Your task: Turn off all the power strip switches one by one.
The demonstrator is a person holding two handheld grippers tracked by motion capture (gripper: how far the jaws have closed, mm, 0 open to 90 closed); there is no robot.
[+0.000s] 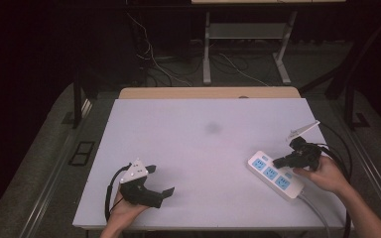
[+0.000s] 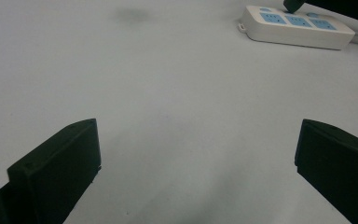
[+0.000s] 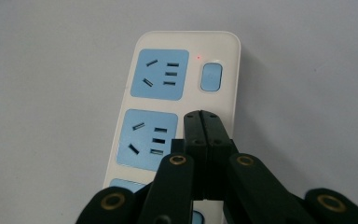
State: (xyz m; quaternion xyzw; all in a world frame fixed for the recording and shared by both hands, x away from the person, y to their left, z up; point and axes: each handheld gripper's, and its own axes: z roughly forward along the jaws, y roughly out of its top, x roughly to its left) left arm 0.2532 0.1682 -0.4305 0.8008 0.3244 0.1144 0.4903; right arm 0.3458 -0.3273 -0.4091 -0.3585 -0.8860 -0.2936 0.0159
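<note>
Over the white power strip (image 3: 177, 107), just short of its blue switch (image 3: 211, 76) and the small red light (image 3: 198, 57) beside it, I see my right gripper (image 3: 202, 122) with its jaws pressed together and nothing between them, tips above the strip's casing next to the middle socket (image 3: 148, 140). The strip lies at the near right of the white table (image 1: 198, 144), its grey cable (image 1: 317, 213) running off toward me. Well left of the strip, my left gripper (image 1: 161, 181) sits low over bare tabletop, jaws wide apart and empty.

White power strip (image 1: 276, 174), blue sockets, red light lit, lying flat, table's right.
</note>
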